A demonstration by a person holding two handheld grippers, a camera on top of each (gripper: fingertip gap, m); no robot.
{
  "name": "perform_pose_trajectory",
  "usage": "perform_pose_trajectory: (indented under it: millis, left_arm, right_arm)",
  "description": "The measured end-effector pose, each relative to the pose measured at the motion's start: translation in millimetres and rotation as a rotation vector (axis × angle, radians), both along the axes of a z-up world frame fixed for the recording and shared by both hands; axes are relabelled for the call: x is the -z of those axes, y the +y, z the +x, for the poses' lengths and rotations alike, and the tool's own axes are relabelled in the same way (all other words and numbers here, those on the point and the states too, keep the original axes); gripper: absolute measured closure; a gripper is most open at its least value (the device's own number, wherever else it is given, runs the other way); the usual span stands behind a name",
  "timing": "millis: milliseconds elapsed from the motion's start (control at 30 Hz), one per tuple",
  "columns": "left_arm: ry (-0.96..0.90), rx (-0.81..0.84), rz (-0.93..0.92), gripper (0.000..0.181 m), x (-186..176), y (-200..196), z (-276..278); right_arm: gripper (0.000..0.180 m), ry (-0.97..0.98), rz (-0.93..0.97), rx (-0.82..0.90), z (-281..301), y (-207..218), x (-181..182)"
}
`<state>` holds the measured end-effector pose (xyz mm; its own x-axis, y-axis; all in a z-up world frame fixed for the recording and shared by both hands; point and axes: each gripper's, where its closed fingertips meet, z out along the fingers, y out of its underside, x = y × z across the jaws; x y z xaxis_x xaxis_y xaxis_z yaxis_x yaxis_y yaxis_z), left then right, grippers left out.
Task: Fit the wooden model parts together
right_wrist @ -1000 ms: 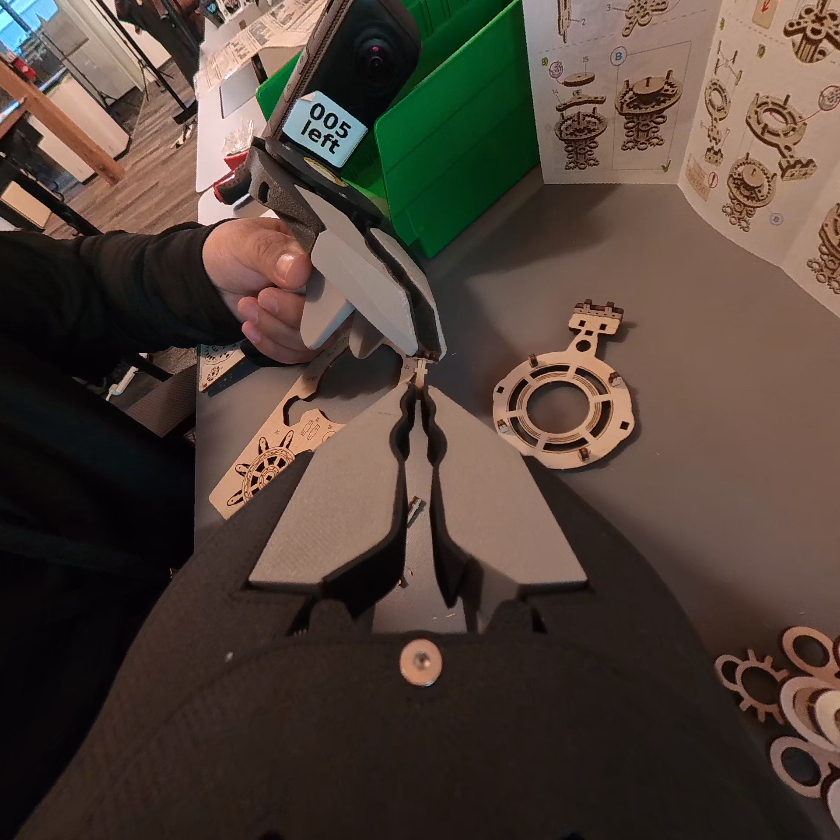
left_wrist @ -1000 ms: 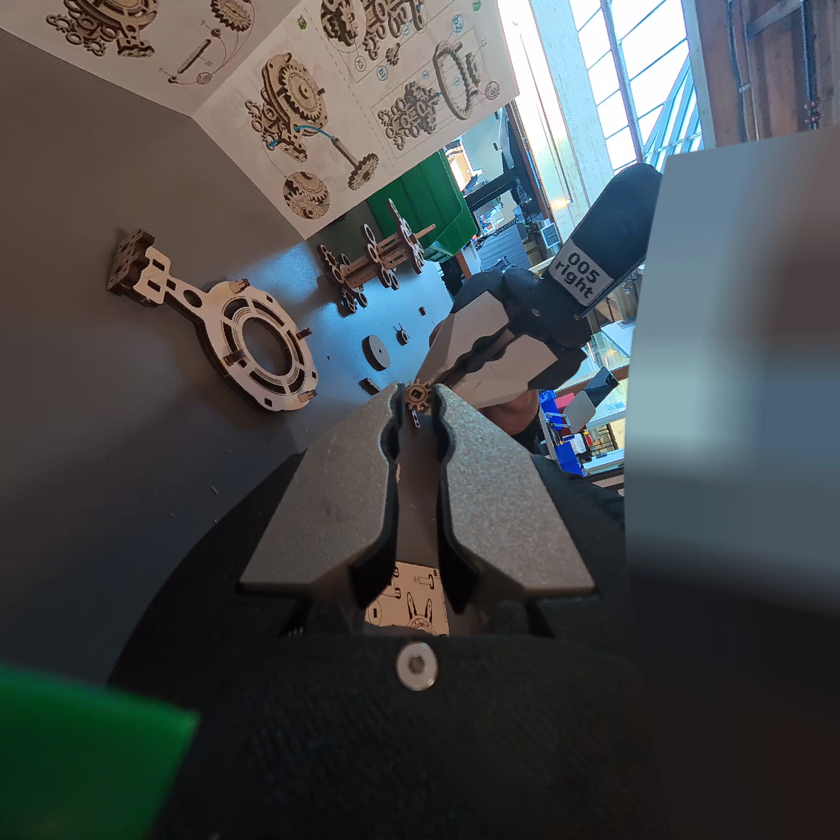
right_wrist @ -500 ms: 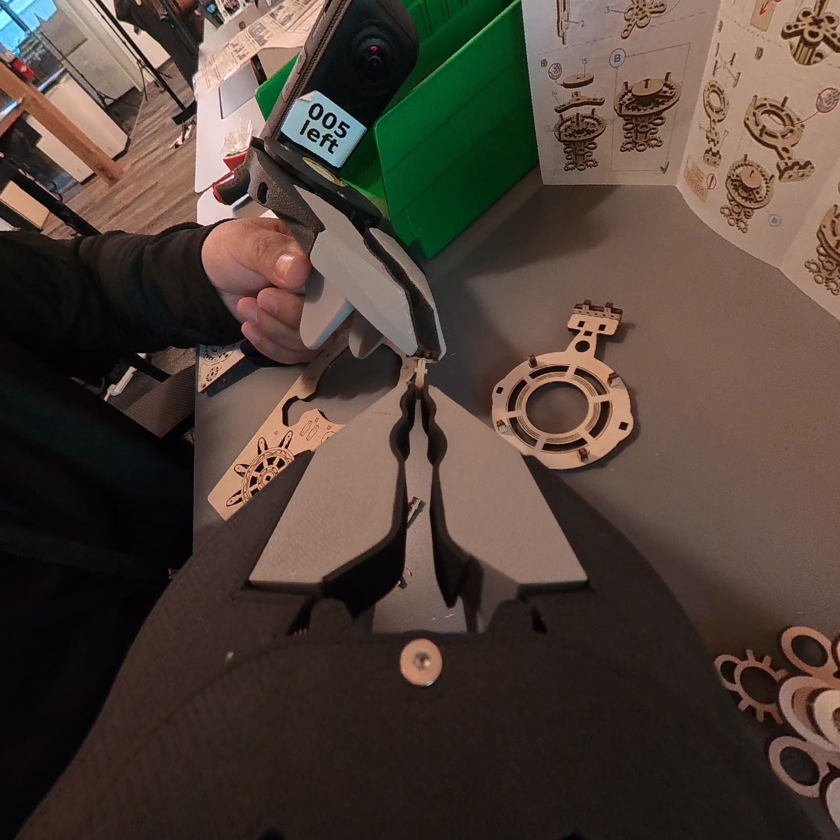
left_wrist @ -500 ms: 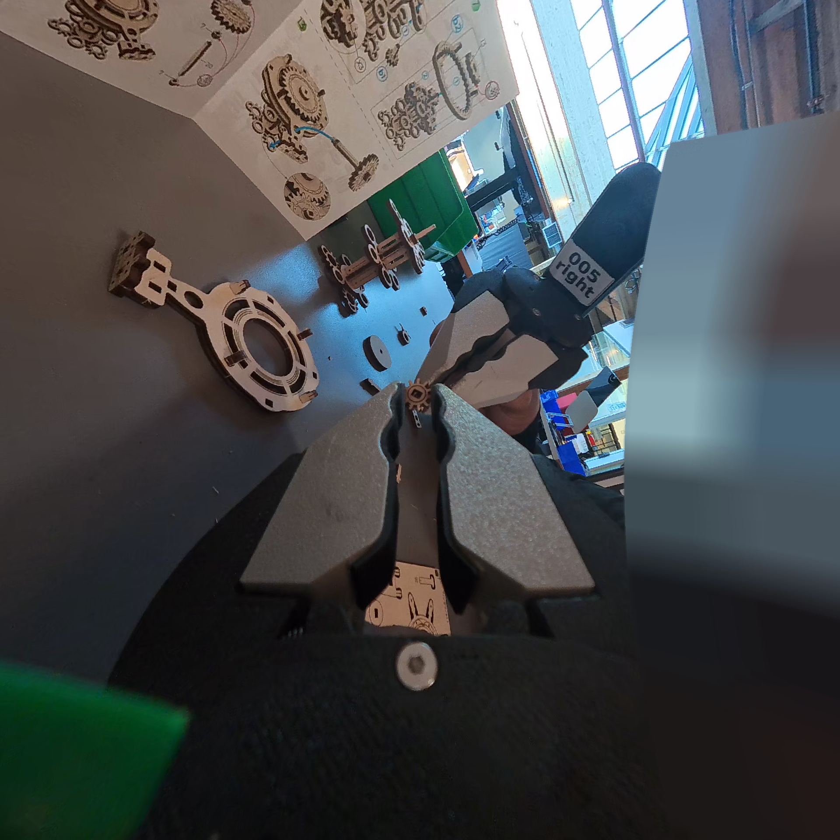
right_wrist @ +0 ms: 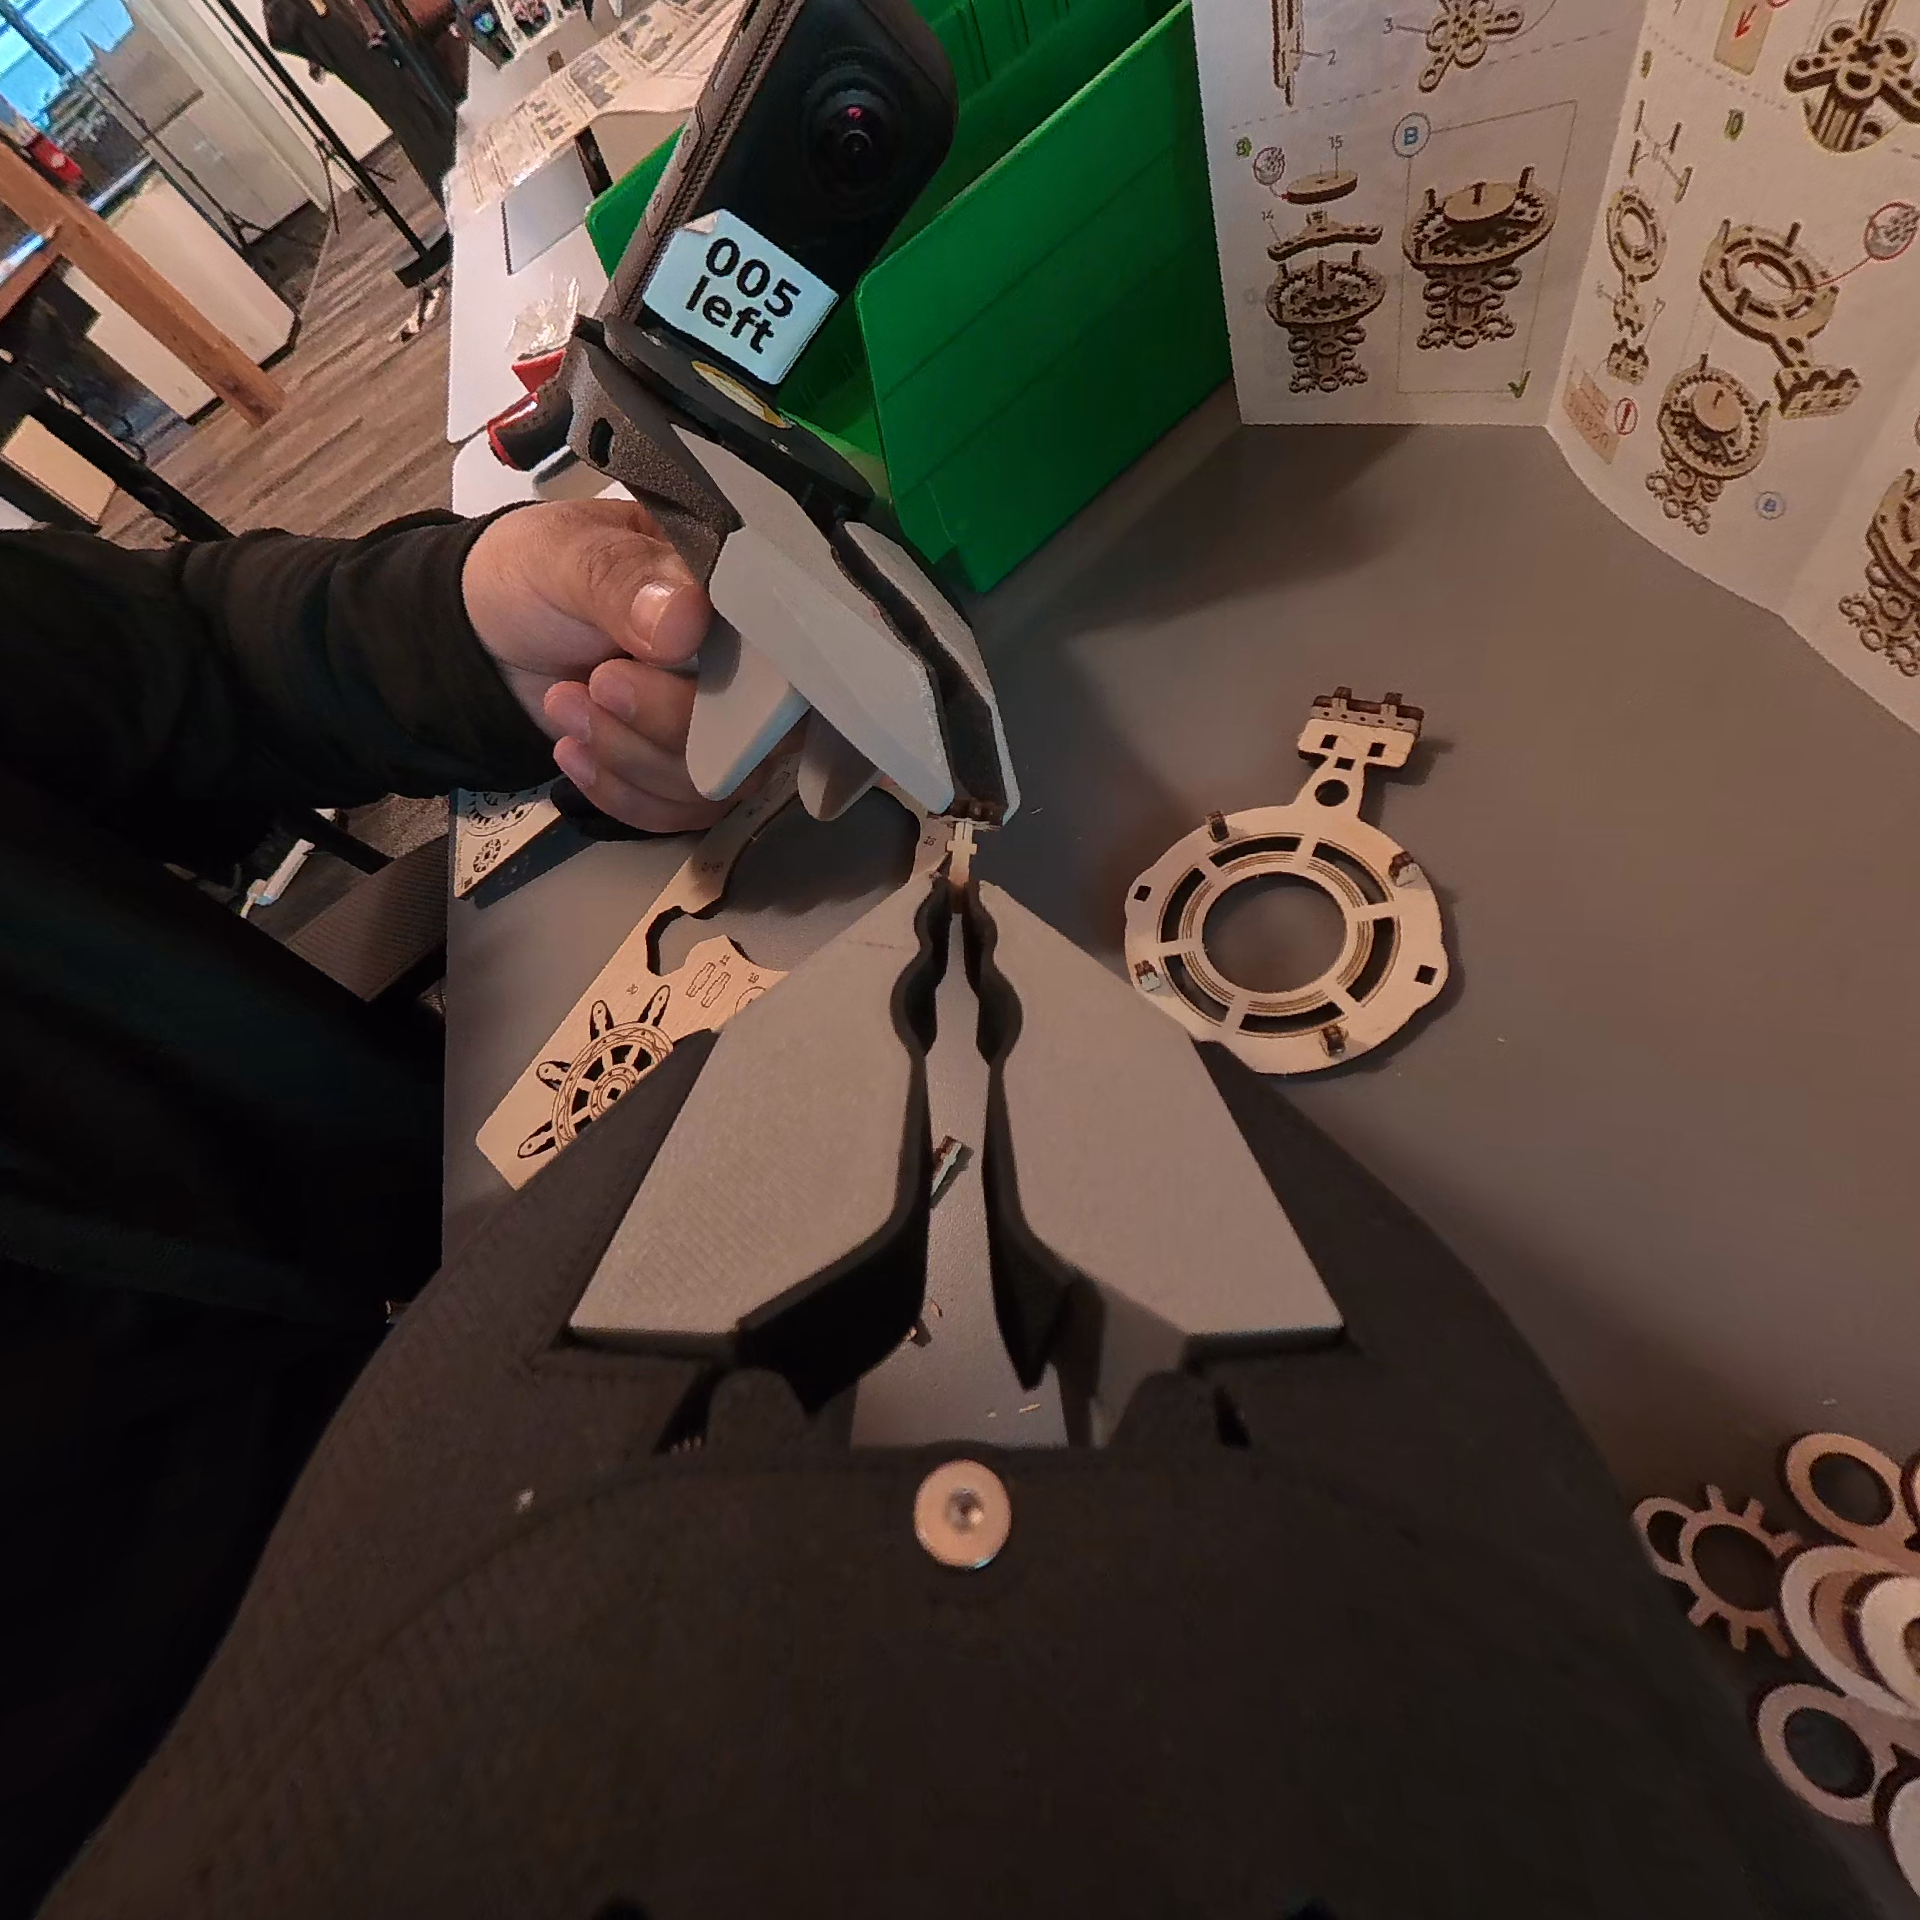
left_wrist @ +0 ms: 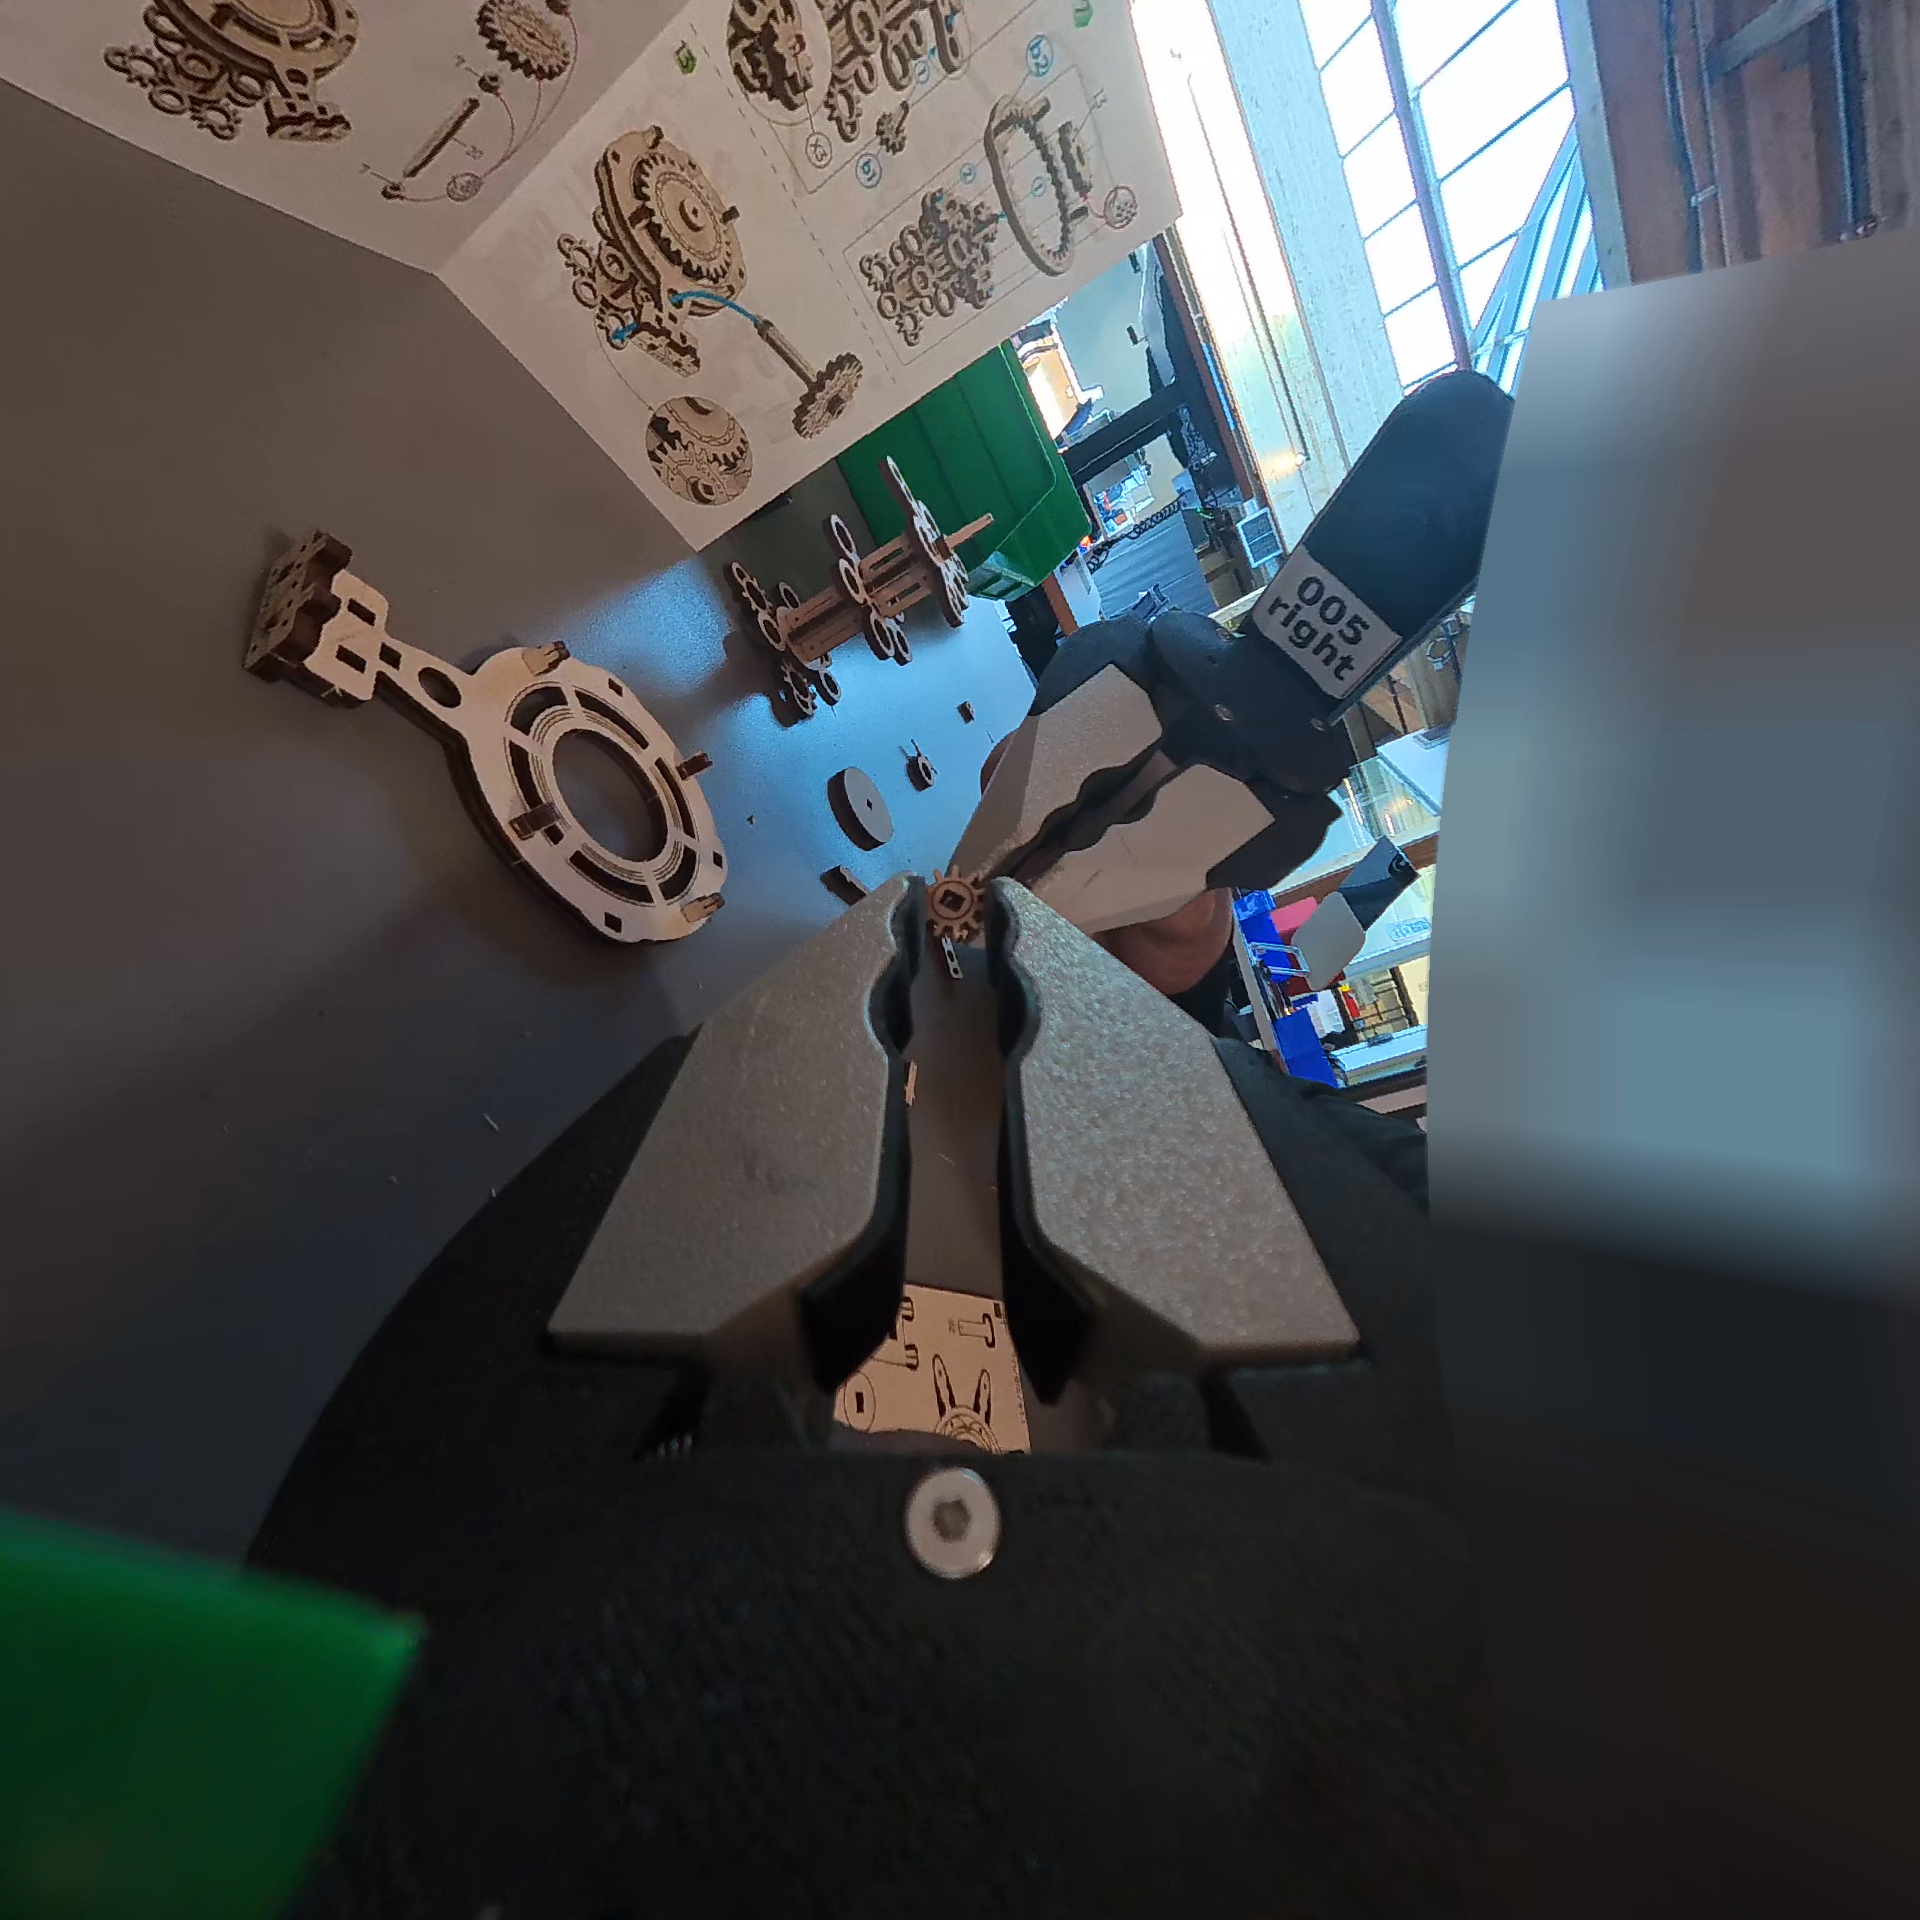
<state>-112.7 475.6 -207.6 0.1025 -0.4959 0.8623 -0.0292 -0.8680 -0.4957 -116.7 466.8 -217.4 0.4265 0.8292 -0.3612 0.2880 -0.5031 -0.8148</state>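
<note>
- The left gripper (left_wrist: 954, 914) has two broad grey fingers (left_wrist: 769, 1143) with a grainy surface, wavy inner edges and black pads along the inside.
- Its base is a black textured body with one silver hex-socket screw (left_wrist: 953, 1522) in the middle.
- The right gripper (right_wrist: 958, 896) is built alike: smoother light-grey fingers (right_wrist: 1122, 1174), black inner pads, a black woven-looking body and a silver screw (right_wrist: 961, 1512).
- Seen from the right wrist view, the left gripper carries a black camera (right_wrist: 831, 135) with a round lens and a white label (right_wrist: 748, 296) below it.
- The person's hand (right_wrist: 592, 665) comes out of a long black sleeve (right_wrist: 239, 665).
</note>
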Motion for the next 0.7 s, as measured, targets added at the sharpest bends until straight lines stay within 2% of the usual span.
perform_pose_trajectory:
  millis: [700]
  left_arm:
    - [-0.024, -0.001, 0.015, 0.174, -4.4, -0.1, -1.2]
  right_arm:
    - [0.180, 0.010, 0.021, -0.003, -0.7, 0.5, -3.6]
